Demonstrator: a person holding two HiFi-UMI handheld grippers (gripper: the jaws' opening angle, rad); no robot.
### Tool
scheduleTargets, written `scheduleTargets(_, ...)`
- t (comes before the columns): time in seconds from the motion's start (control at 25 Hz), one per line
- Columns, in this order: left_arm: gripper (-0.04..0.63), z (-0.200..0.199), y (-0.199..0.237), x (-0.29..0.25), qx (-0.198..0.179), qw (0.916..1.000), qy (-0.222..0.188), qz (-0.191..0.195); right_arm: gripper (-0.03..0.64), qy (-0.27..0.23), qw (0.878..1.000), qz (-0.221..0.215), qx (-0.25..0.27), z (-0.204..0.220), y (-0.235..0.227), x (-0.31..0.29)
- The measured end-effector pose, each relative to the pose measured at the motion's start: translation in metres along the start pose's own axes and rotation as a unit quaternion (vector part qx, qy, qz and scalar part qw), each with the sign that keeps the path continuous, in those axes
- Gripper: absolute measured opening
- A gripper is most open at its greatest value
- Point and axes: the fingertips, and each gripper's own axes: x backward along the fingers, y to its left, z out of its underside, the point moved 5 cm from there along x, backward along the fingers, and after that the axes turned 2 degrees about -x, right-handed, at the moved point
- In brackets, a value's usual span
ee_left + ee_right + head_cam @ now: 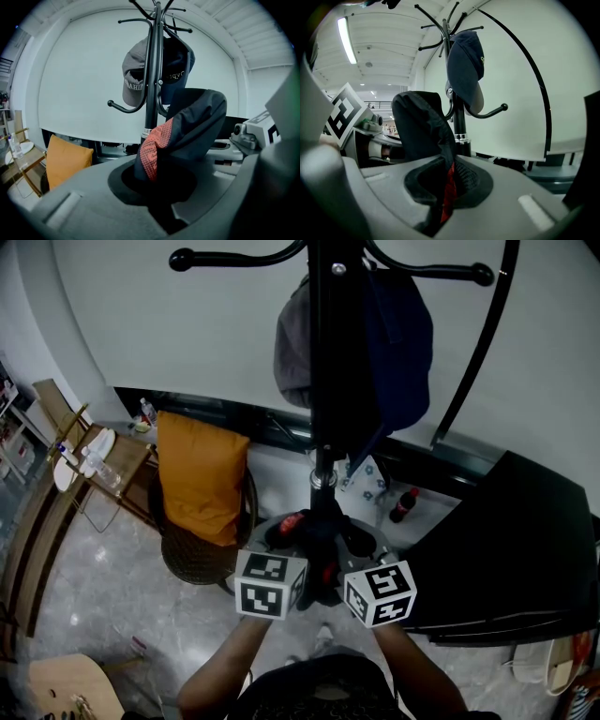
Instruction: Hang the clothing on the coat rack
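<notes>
A dark garment with red-orange mesh lining [317,529] is bunched between both grippers, low in front of the black coat rack pole [323,381]. My left gripper [298,542] is shut on one part of it; in the left gripper view the cloth [187,126] rises out of the left gripper [157,185]. My right gripper [349,549] is shut on another part, and the fabric [422,131] stands up from the right gripper [446,187]. A grey cap [292,343] and a navy cap [403,343] hang on the rack's hooks.
An orange cushion [199,479] rests on a wicker chair to the left of the rack. A curved black rod [478,352] arcs at the right above a black table [525,549]. A red-capped bottle [403,505] stands on the floor. A side table [94,460] sits far left.
</notes>
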Motion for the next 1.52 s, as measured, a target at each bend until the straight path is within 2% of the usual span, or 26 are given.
scheduleTargets(1.52,0.028,0.031,-0.026,0.020,-0.004,0.9996,0.018,0.021,0.025,0.007,1.000,0.017,-0.020,0.027,0.019,0.028)
